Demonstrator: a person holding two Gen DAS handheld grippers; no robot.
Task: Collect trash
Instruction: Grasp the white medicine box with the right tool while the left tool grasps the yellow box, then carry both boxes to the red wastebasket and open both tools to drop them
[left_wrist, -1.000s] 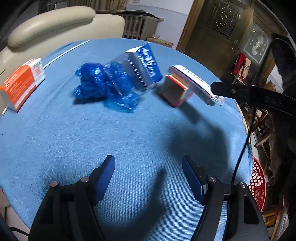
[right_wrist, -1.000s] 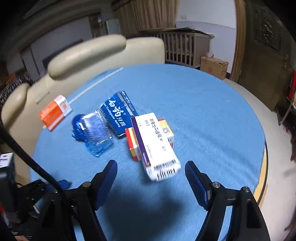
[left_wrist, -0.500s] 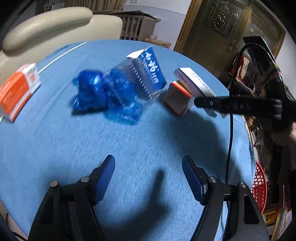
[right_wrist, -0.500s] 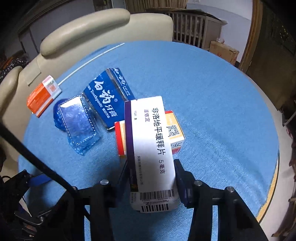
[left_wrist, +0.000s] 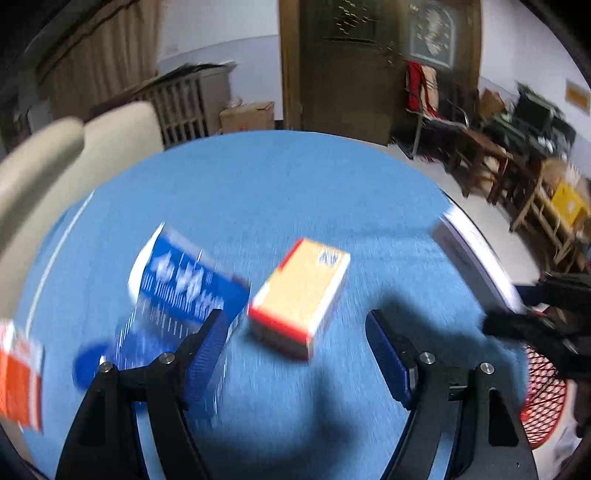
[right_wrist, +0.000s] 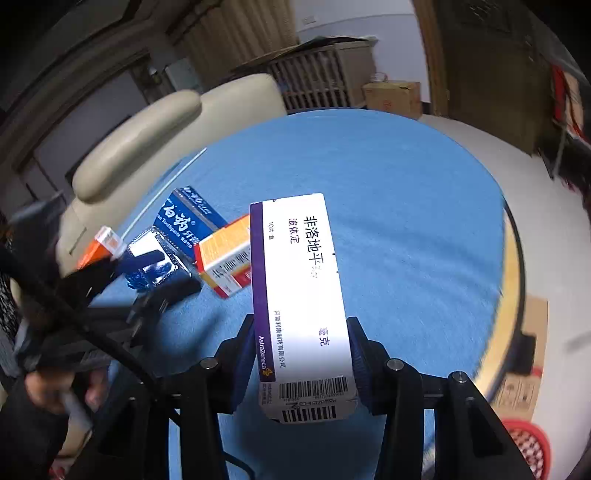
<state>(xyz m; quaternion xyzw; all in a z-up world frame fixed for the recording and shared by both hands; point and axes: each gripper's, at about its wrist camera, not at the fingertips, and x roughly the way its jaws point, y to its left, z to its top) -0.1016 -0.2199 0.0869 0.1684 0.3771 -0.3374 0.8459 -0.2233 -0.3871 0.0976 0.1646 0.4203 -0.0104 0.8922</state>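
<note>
Two grippers (left_wrist: 295, 343) (right_wrist: 301, 354) — right clamps white box (right_wrist: 301, 295), left wide.

bare blue tabletop (right_wrist: 406, 206) right of the orange box (left_wrist: 301, 295), blue toothpaste box (left_wrist: 188, 282) crowding its left

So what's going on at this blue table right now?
A person is clearing trash with two handheld grippers. The right gripper is shut on the white and purple medicine box, held above the blue table. The left gripper is open, with the orange and red box lying just ahead of its fingers.
</note>
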